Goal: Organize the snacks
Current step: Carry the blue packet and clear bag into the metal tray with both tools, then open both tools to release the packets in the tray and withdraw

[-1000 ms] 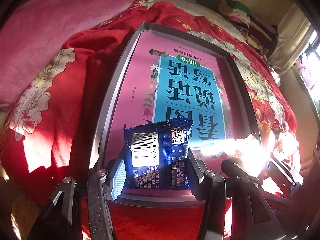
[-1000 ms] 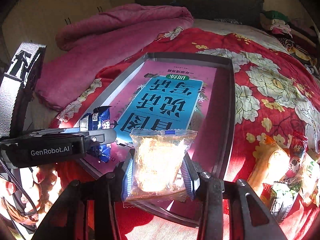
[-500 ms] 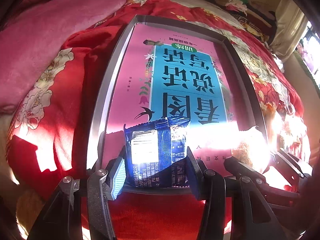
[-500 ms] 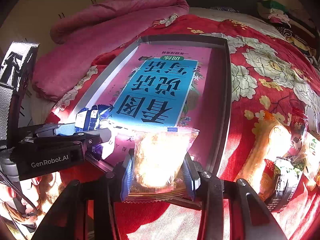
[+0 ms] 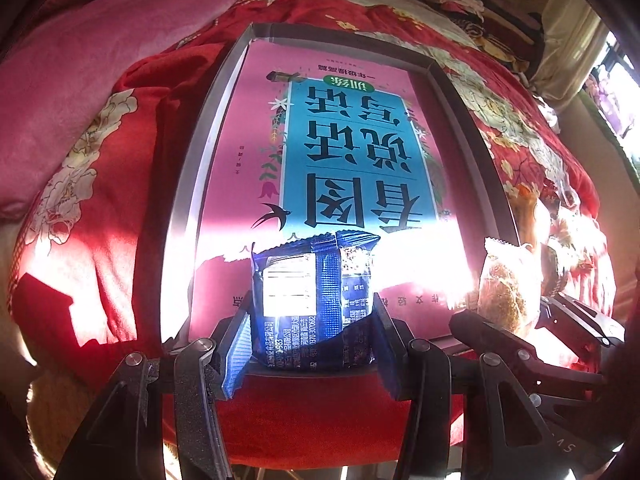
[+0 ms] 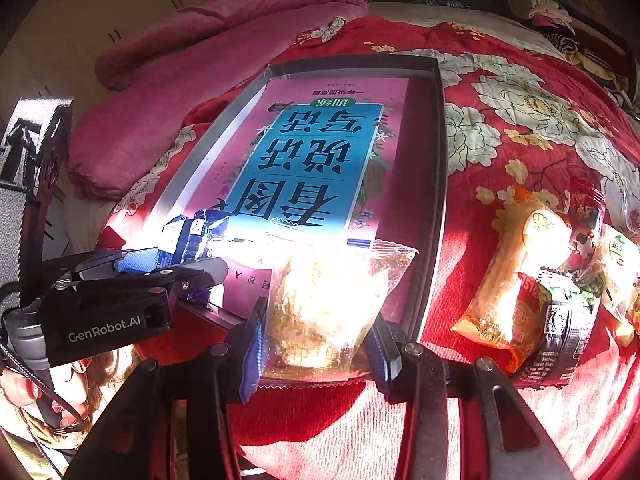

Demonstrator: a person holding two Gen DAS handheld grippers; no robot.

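Note:
My left gripper [image 5: 312,340] is shut on a dark blue snack packet [image 5: 316,296], held over the near end of a grey tray [image 5: 188,184] lined with a pink and blue book cover [image 5: 352,160]. My right gripper [image 6: 316,340] is shut on a clear packet of golden snack [image 6: 328,300] over the tray's near right corner. In the right wrist view the left gripper [image 6: 176,264] reaches in from the left with the blue packet [image 6: 188,236]. The clear packet [image 5: 508,288] shows at the right of the left wrist view.
The tray lies on a bed with a red flowered quilt [image 6: 520,120] and a pink blanket [image 6: 208,60]. Several loose snack packets [image 6: 532,280] lie on the quilt right of the tray. Clothes [image 5: 480,4] are piled at the far end. A person's hand [image 6: 48,396] is at lower left.
Both grippers have tipped further over the tray with their packets, so the tray looks larger and closer. Both grips are unchanged.

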